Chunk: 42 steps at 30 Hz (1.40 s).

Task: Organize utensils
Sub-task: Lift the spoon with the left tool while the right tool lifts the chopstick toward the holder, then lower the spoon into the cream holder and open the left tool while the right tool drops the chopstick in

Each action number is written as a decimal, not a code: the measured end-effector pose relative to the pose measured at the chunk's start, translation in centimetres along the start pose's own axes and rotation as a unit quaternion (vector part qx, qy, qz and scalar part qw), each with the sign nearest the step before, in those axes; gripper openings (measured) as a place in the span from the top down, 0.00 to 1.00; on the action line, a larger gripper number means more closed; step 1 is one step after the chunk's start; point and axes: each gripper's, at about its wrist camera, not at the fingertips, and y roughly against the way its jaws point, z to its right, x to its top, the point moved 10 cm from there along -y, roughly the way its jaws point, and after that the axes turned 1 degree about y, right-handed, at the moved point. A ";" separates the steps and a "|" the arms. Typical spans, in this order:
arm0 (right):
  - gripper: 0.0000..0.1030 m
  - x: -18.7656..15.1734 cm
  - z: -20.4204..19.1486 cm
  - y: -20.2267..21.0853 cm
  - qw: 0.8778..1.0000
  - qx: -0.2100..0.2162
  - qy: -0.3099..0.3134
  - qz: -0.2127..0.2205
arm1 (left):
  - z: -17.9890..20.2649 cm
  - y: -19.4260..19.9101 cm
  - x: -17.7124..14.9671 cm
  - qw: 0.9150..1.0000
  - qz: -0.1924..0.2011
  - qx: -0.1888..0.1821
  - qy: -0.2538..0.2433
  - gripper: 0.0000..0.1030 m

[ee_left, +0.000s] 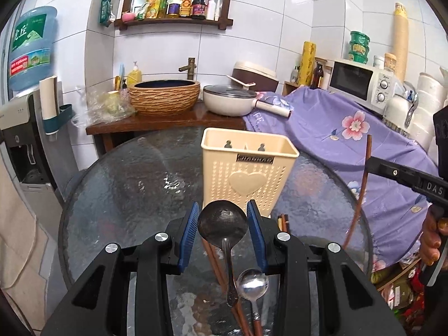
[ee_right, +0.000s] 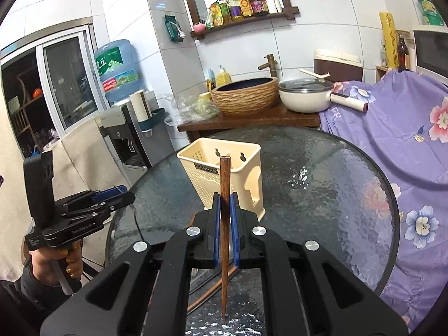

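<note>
At the bottom centre of the right wrist view, our right gripper [ee_right: 225, 229] has its blue pads pressed against a brown chopstick [ee_right: 224, 210], which stands nearly upright with its thin tip down by the glass table [ee_right: 322, 184]. In the lower middle of the left wrist view, our left gripper [ee_left: 224, 235] is spread wide and holds nothing; the dark ladle [ee_left: 222, 224] lies between its pads, a steel spoon [ee_left: 252, 282] and loose chopsticks [ee_left: 212, 263] below it. At the left edge of the right view, our left hand [ee_right: 53, 266] grips its handle. Beyond, at frame centre, stands the cream utensil holder [ee_left: 246, 173], its plate reading roughly "JIANHAO". At upper left, the water jug [ee_left: 30, 47] bears "虎丘".
</note>
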 end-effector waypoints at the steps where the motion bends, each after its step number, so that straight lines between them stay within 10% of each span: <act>1: 0.93 0.4 -0.1 0.2 1.000 0.002 0.000 0.004 | 0.0 0.0 0.4 1.000 0.002 -0.001 -0.001 0.66; 24: 0.93 18.6 -1.0 1.9 0.994 -0.004 -0.008 0.111 | -1.2 -3.4 18.6 0.992 0.108 -0.008 0.072 0.66; 42: 0.93 12.2 3.5 -8.9 0.996 -0.040 -0.054 0.050 | -3.3 -11.2 12.1 0.997 0.044 0.027 0.066 0.66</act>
